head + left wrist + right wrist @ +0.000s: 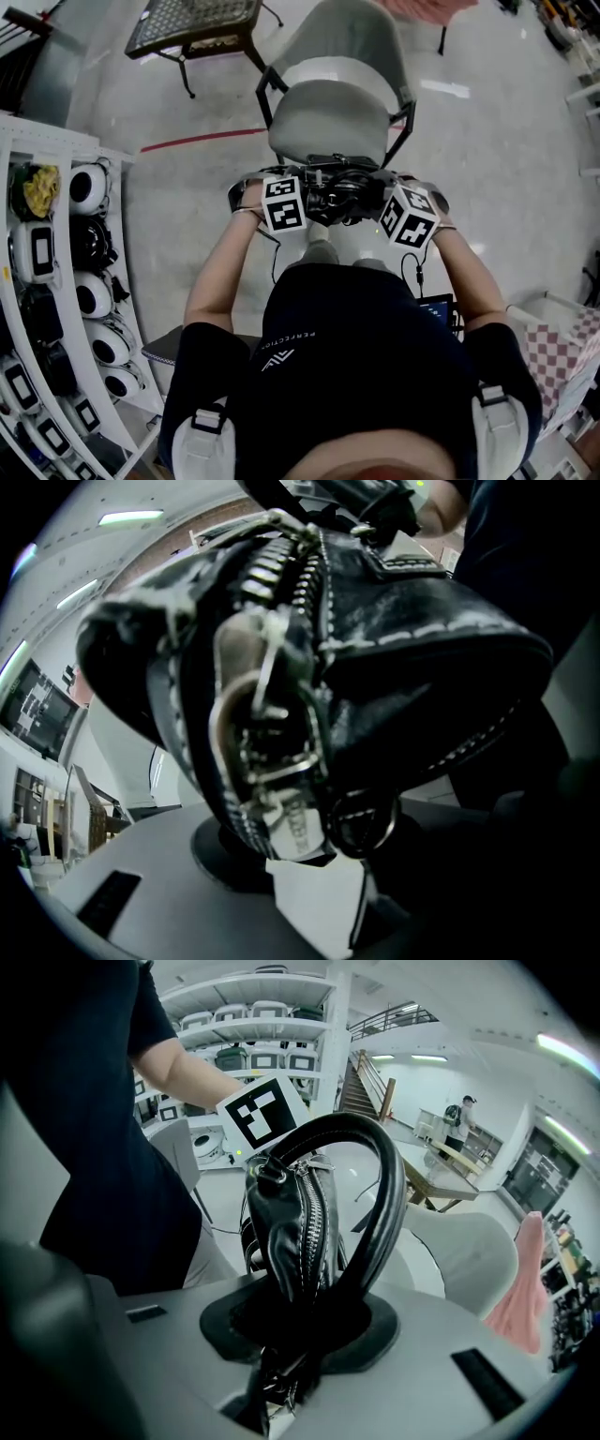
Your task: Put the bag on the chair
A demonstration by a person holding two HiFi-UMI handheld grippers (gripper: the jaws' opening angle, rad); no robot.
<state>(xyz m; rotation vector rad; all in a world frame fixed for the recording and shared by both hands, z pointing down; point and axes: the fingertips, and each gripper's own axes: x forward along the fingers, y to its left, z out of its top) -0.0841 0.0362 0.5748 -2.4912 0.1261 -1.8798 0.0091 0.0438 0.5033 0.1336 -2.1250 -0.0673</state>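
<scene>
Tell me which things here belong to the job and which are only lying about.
For the job: black bag, held by left gripper and right gripper; grey chair.
Lying about: shelf of white devices; mesh-top table; checked cloth; pink cloth.

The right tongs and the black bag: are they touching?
Touching. The right gripper view shows the right tongs closed on the end of the black bag.

The left forearm (217,272) and right forearm (466,272) reach toward 12 o'clock and converge, with the left gripper (309,197) at the 9 o'clock side of the bag (342,190) and the right gripper (378,202) at its 3 o'clock side, both tipped steeply downward, each clamped on an end of the bag.
</scene>
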